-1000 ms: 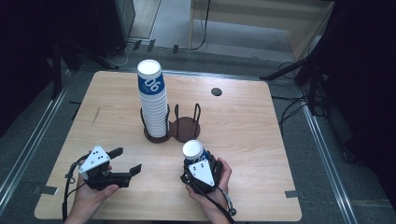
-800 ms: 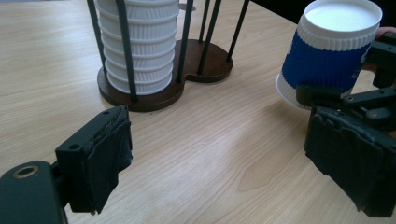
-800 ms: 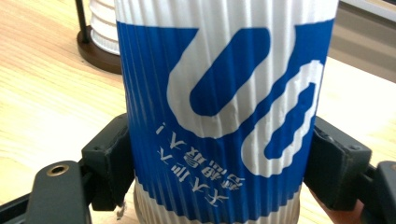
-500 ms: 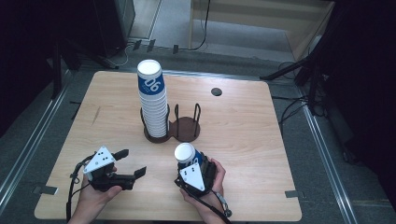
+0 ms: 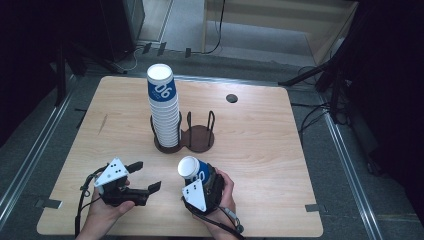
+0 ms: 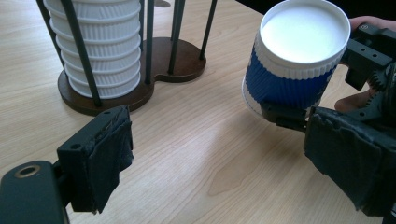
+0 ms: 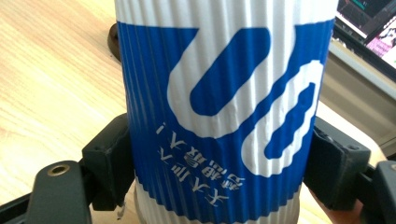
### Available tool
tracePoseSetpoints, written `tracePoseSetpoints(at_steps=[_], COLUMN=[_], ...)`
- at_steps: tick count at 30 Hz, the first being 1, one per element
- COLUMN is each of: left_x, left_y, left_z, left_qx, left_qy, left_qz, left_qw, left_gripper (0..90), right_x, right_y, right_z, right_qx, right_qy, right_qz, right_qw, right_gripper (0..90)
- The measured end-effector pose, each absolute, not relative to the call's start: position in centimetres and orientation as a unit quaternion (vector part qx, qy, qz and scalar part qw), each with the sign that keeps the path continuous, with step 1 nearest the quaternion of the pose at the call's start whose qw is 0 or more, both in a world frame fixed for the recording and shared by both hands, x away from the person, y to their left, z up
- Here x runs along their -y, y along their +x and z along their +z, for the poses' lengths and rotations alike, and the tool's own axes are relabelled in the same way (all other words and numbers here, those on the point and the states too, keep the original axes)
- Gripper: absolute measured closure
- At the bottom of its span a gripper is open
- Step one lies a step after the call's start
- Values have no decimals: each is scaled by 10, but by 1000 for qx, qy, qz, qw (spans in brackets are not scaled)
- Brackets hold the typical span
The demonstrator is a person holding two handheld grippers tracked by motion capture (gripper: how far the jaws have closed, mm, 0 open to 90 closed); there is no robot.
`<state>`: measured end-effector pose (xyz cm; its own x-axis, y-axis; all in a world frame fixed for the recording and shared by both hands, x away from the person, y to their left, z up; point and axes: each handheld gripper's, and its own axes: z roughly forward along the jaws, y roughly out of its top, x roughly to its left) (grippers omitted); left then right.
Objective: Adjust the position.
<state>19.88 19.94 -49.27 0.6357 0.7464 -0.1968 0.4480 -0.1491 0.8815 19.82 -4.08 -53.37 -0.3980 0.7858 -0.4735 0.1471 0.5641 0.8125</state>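
Your right gripper (image 5: 196,176) pinches a blue-and-white paper cup (image 5: 192,169), bottom up, at six o'clock on the light wooden table (image 5: 260,145); your left gripper (image 5: 145,176), at seven, stands spread and empty. A cup stack (image 5: 163,107) fills the dark rack (image 5: 200,136) at center, grey floor (image 5: 45,145) around

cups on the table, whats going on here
A person at a wooden table works a gripper in each hand. The right gripper is shut on an upside-down blue and white paper cup, held near the table's front edge. The left gripper is open and holds nothing. Behind them, a tall stack of the same cups fills one side of a dark two-slot holder; the other slot holds nothing.
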Motion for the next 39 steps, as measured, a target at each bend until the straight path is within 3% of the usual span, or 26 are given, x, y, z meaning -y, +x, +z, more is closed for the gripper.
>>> tracePoseSetpoints(at_steps=[31,33,39], left_x=[-173,-173,-172], left_y=[192,192,191], left_z=[-493,-493,-494], left_qx=[-356,-355,-345], left_qy=[777,778,785], left_qz=[122,128,122], left_qw=[505,502,500], left_gripper=[91,143,149], right_x=[15,11,6], right_y=[179,176,171], right_z=[-542,-542,-544], right_qx=[-777,-780,-787], right_qy=[202,189,168], right_qz=[320,322,327], right_qw=[502,502,495], right_gripper=[207,207,206])
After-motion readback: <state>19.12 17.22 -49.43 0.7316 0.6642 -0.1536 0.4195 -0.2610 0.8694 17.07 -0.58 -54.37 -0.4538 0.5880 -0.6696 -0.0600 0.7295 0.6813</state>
